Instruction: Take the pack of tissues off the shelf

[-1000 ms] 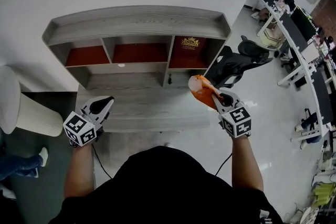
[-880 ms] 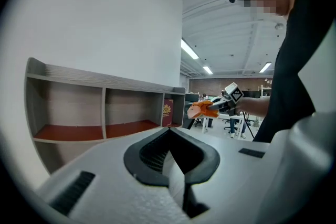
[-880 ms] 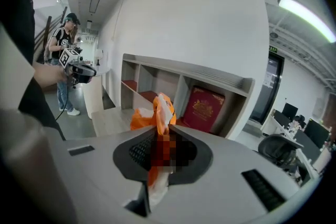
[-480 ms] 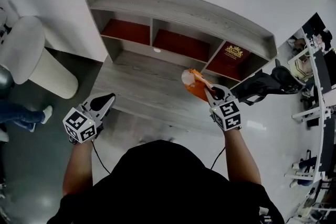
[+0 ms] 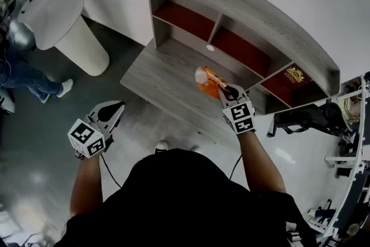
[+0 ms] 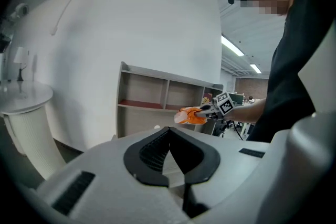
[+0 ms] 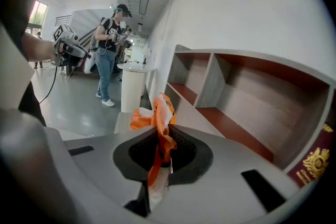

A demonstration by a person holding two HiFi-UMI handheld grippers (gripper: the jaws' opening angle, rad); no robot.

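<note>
head cam: steep top-down over shelf [image 5: 248, 6] | left gripper cam: level-ish, further back | right gripper cam: way closer | all three catch the shelf

Right gripper [image 5: 224, 89] with the pack [image 5: 206, 77]: moved from the mouth of the shelf's [image 5: 248, 8] right bay to over the board in front of the middle bay. Left gripper [image 5: 114, 111]: moved off that board's left corner, now over the floor. My head view has swung; the shelf now runs diagonally to the upper right.
</note>
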